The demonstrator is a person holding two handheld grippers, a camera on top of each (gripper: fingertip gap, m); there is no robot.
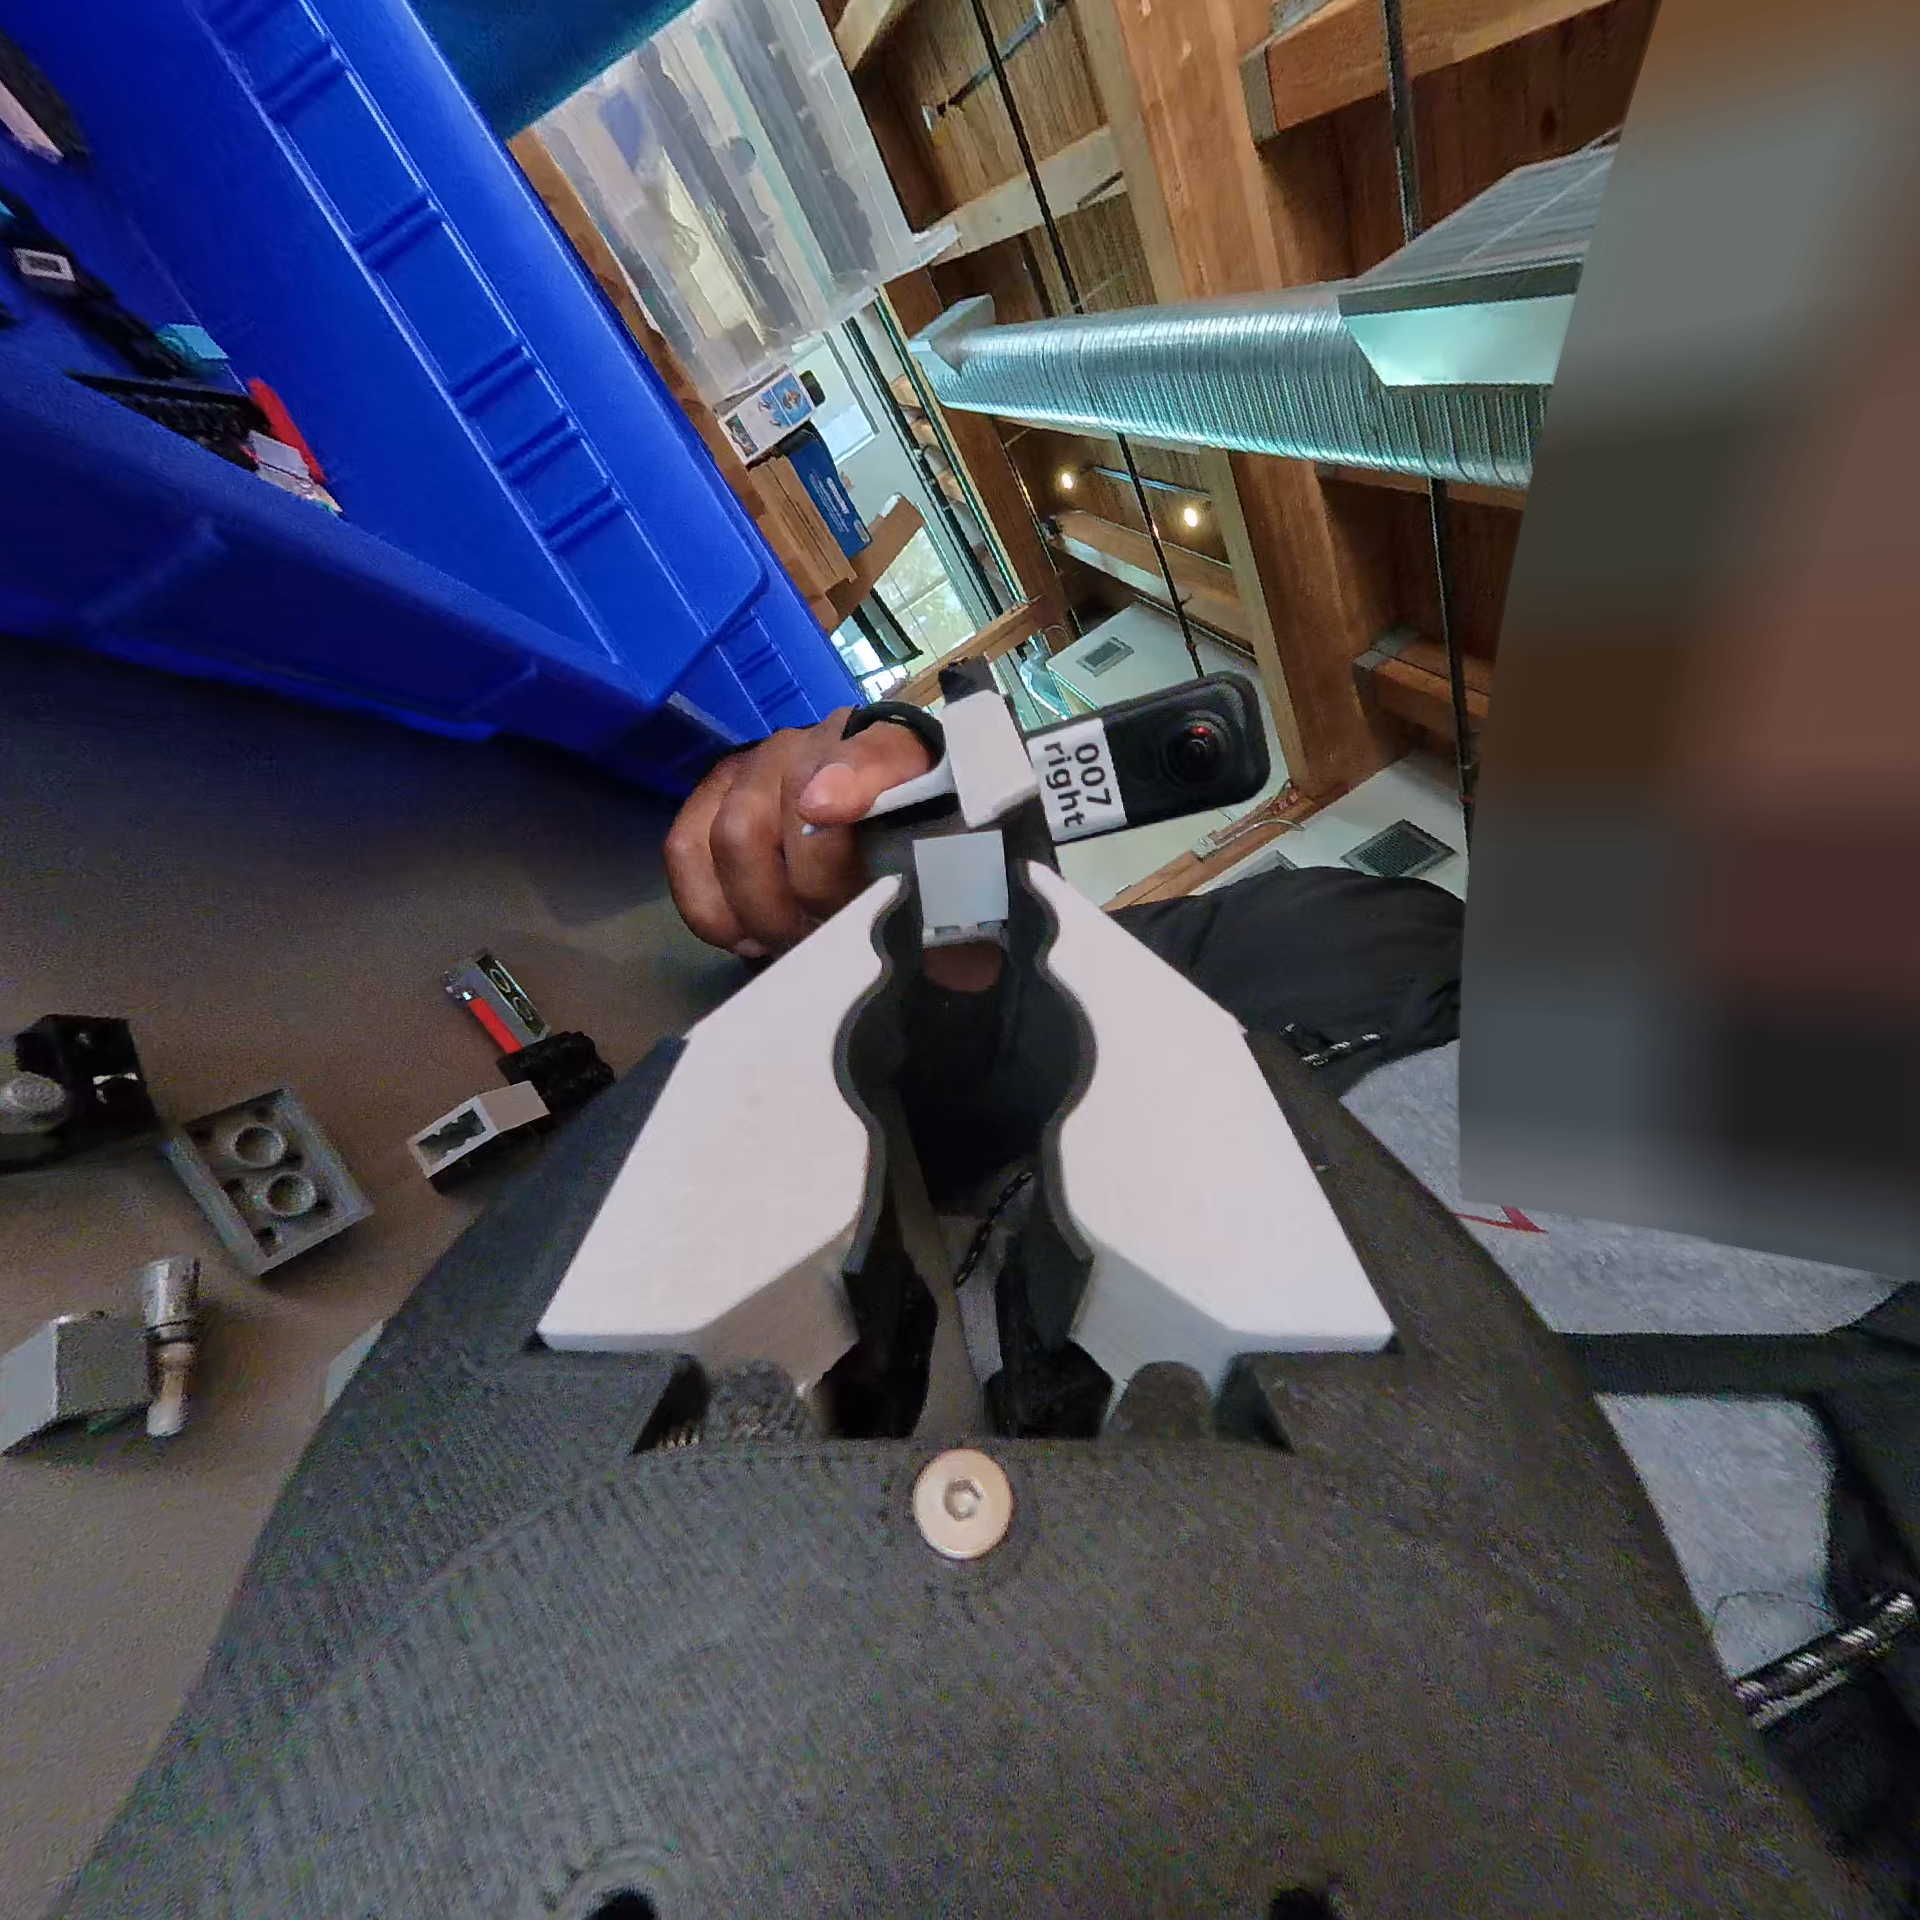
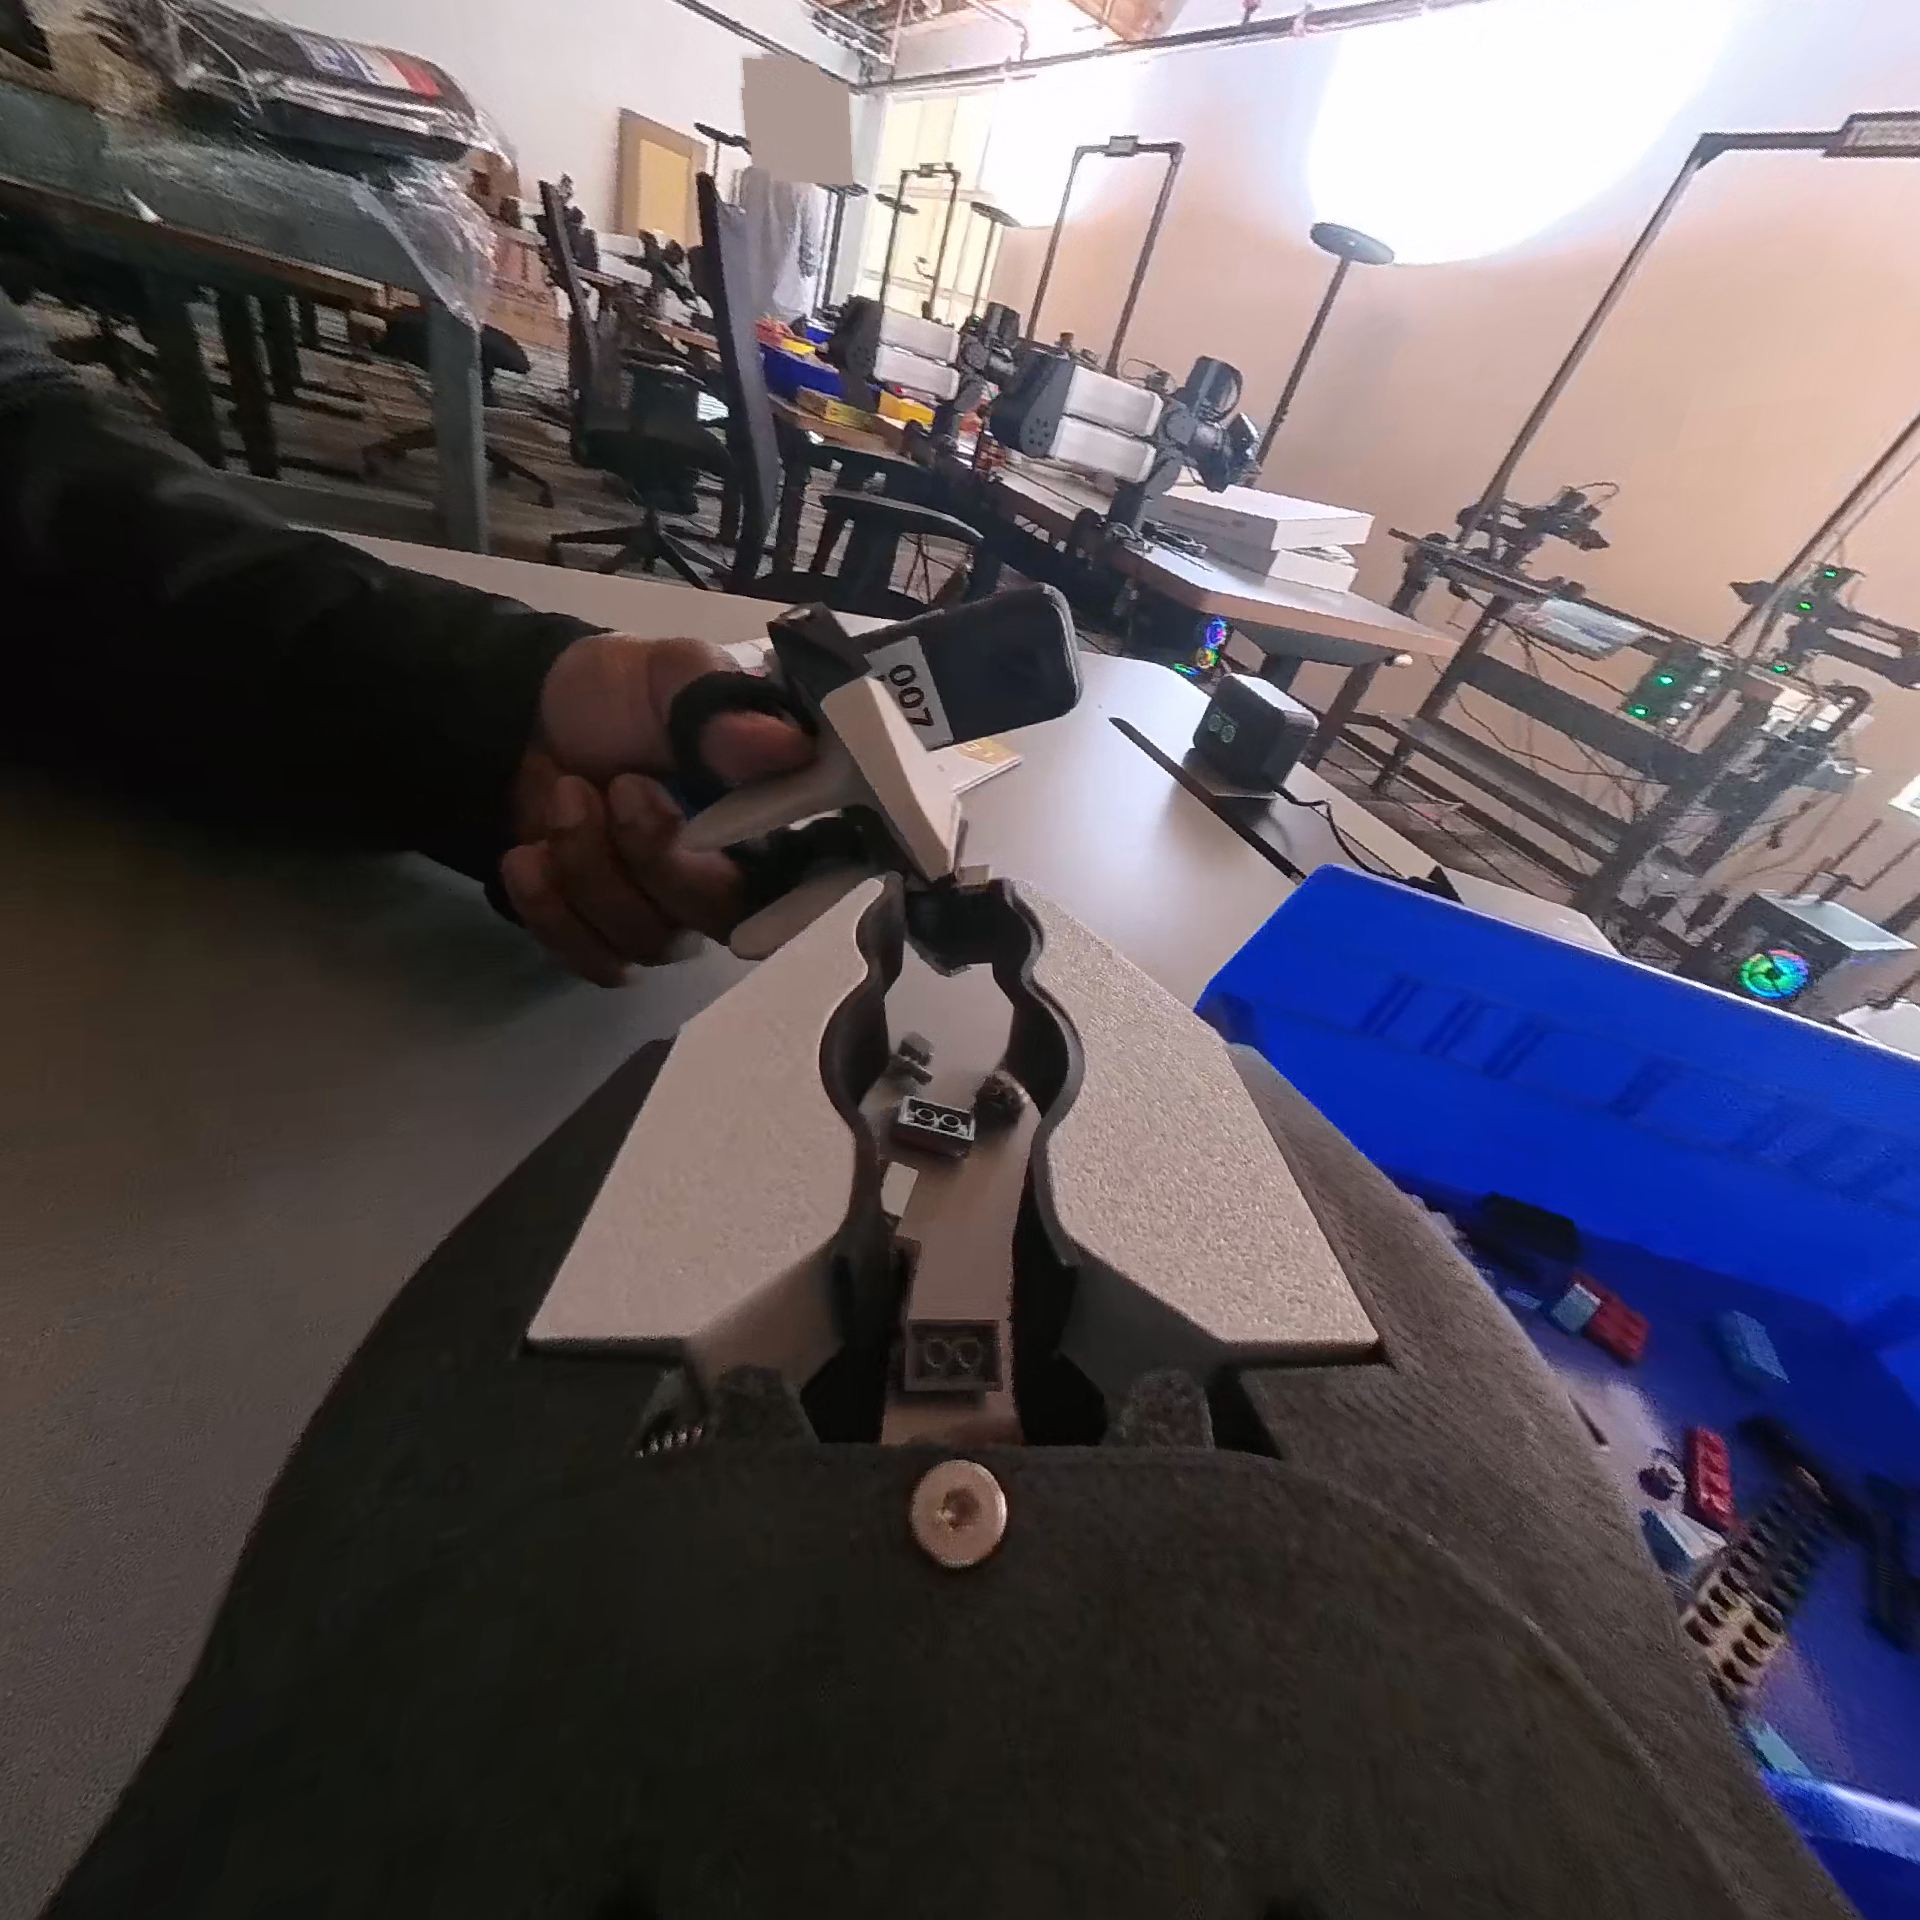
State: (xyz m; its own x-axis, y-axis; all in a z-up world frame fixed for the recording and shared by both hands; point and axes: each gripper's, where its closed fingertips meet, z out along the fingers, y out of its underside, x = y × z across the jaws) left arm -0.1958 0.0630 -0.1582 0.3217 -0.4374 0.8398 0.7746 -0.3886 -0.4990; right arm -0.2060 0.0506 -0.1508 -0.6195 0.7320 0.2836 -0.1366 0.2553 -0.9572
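- The left gripper (image 1: 963, 881) is narrow, its tips shut on a small grey brick (image 1: 958, 896) held above the table (image 1: 312, 831).
- The brick looks like light, stiff, smooth plastic. Its flat sides are the surest hold, and a pinch at the corner could slip.
- The right gripper (image 2: 948, 894) is also narrow, tip to tip with the left. A dark piece (image 2: 951, 930) sits between its tips, but I cannot tell whether it is clamped.
- Loose bricks (image 1: 268, 1174) lie on the table to the left of the left gripper, and a blue bin (image 1: 416, 364) stands beyond them.
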